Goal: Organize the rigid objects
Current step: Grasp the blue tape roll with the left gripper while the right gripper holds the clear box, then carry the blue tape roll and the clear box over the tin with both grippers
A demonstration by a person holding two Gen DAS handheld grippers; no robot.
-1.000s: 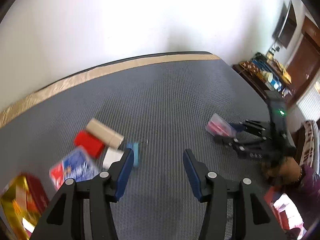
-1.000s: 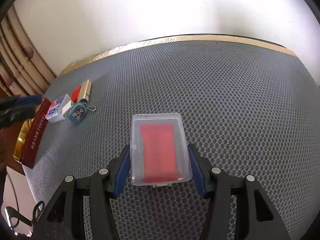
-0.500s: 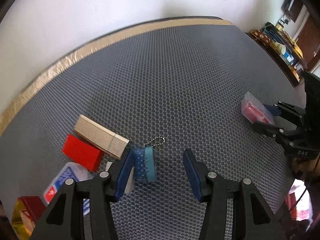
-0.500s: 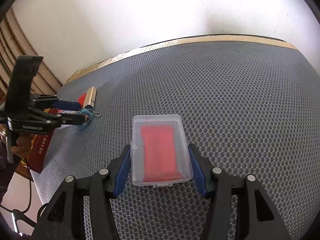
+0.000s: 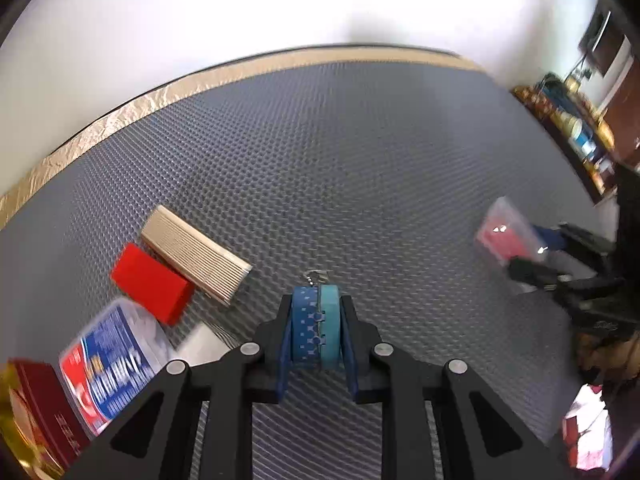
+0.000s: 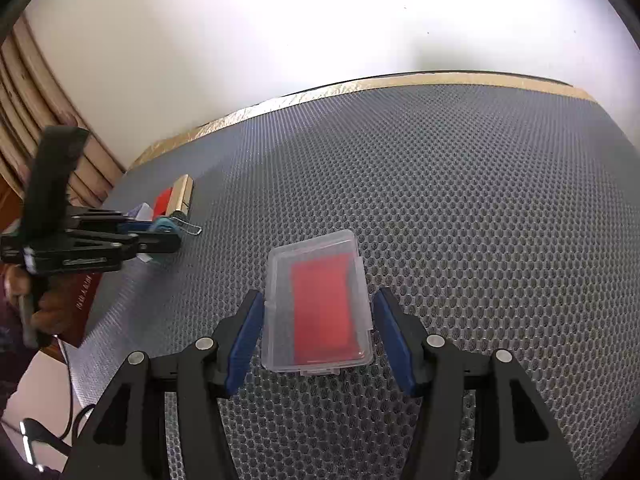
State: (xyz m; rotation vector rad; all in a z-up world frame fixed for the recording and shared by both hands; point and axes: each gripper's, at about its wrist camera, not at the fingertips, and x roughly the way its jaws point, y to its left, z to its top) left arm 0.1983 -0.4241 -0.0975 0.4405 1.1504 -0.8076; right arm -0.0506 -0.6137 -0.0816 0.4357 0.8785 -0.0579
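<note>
A blue and teal keychain pouch (image 5: 316,326) stands on edge on the grey honeycomb mat (image 5: 340,168). My left gripper (image 5: 316,300) is shut on it, with its small chain poking out ahead. In the right wrist view that gripper (image 6: 168,236) reaches in from the left, holding the pouch (image 6: 162,224). A clear plastic box (image 6: 316,340) with a red insert lies flat on the mat between the jaws of my right gripper (image 6: 319,296). Narrow gaps show on both sides, so the gripper is open. The left wrist view shows this box (image 5: 506,234) blurred at the right.
Left of the pouch lie a beige ribbed box (image 5: 196,254), a red box (image 5: 152,282), a blue and red packet in a clear case (image 5: 112,360) and a dark red and gold box (image 5: 36,408). A gold strip (image 6: 400,82) edges the mat's far side below the wall.
My left gripper has come down over the pouch and closed on it. The clear box now sits slightly skewed between the right jaws, which have barely moved.
</note>
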